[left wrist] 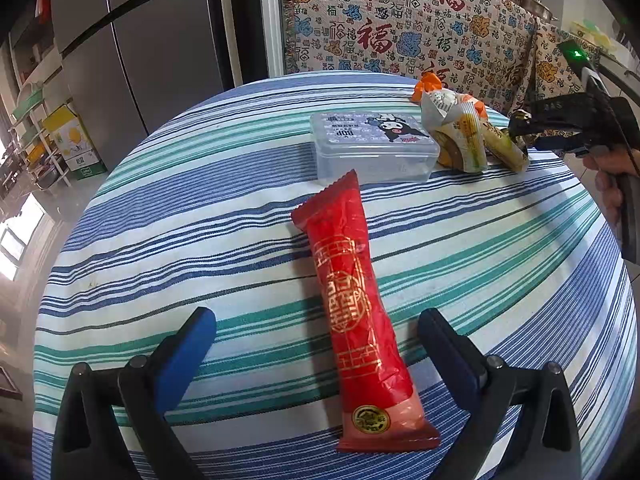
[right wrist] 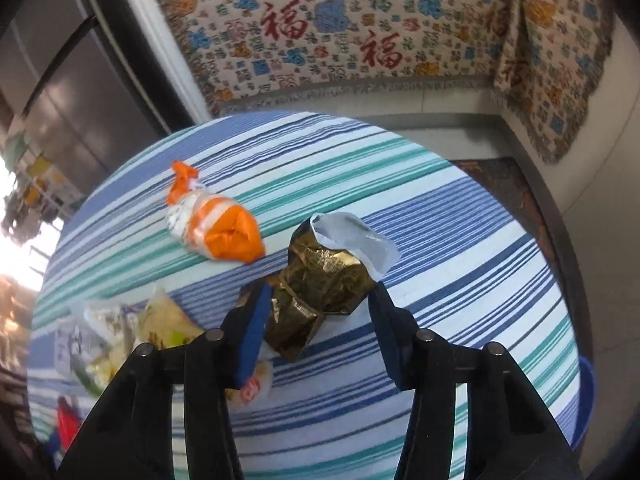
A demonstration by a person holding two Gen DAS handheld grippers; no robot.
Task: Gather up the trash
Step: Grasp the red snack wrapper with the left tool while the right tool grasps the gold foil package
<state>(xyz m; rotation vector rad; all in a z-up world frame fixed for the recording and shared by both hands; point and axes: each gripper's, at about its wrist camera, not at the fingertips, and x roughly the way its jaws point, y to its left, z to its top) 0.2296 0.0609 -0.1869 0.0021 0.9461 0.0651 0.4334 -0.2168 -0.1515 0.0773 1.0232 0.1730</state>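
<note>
Centrally in the left wrist view, the long red foil wrapper [left wrist: 358, 264] lies on the striped worktop [left wrist: 200, 216] between the wide-open left tool [left wrist: 316, 332]. Mid-frame in the right view, the right tool [right wrist: 318, 316] brackets the crumpled gold foil wrapper [right wrist: 316, 280]; whether it grips is unclear.

A lived-in home, likely a dining corner beside the kitchen. A tall grey fridge [left wrist: 132, 52] fills the upper left of the frame, with shelves of boxed groceries [left wrist: 76, 144] below it at the left edge. A patterned throw [left wrist: 400, 28] covers seating at top, behind the striped-cloth worktop [left wrist: 200, 208].
</note>
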